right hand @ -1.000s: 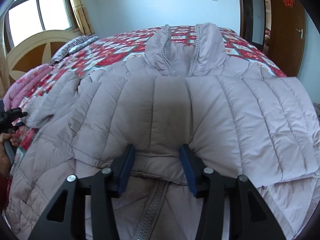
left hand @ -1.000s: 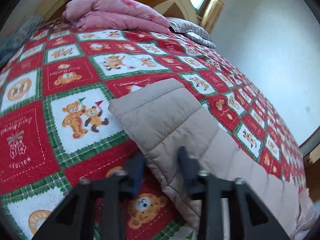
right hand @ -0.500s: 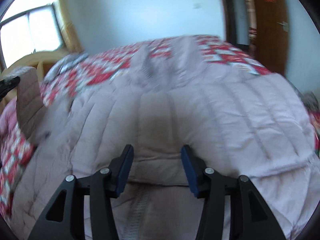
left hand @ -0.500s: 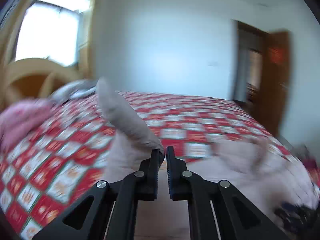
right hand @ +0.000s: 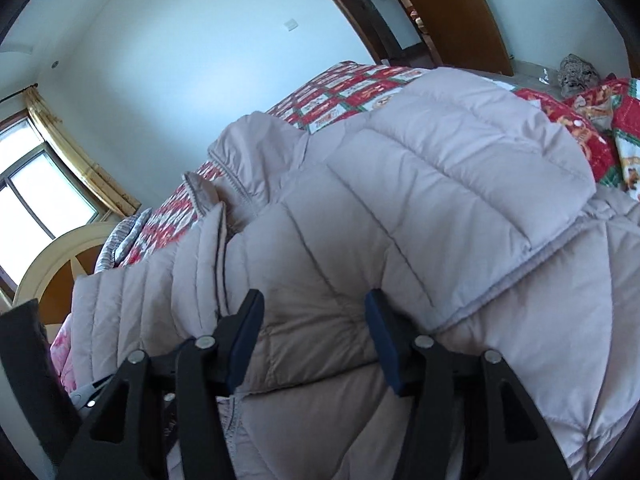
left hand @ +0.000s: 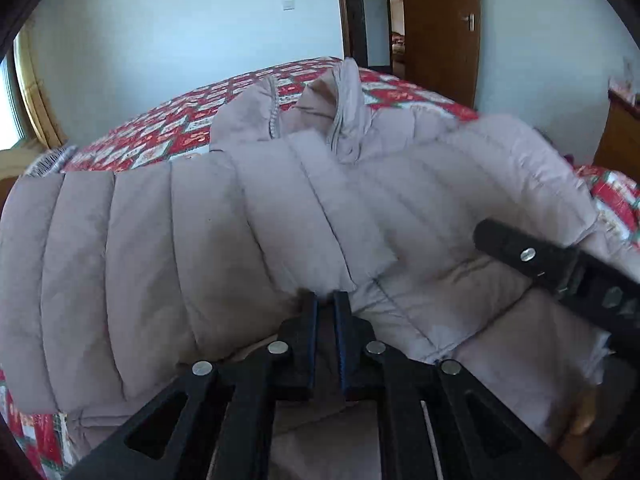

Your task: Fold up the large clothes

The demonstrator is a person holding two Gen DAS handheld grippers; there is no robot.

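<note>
A: Where is the jacket (left hand: 280, 216) now, compared with your grippers?

B: The padded jacket lies spread on the bed (left hand: 168, 136), on the red patterned cover, with its collar (left hand: 312, 120) at the far side. Your left gripper (left hand: 325, 300) is low, at the near edge of a sleeve (left hand: 120, 264) that is folded across the body of the jacket. Its fingers are almost together and the jaws are opening a little. The sleeve's cuff edge sits right at the tips, but I cannot tell if cloth is between them.

A: And the right one?

B: In the right wrist view, your right gripper (right hand: 316, 308) stands over the middle of the jacket, near the lower hem. Its fingers (right hand: 248, 320) are apart and the jaws are opening. A bulge of the quilted cloth lies between them, but the pads do not seem to press on it.

A: Do you see one gripper from the other camera?

B: Yes. In the left wrist view the right gripper comes in from the right side, above the other folded sleeve (left hand: 500, 184). In the right wrist view a black part shows at the lower left edge, beside the jacket.
</note>
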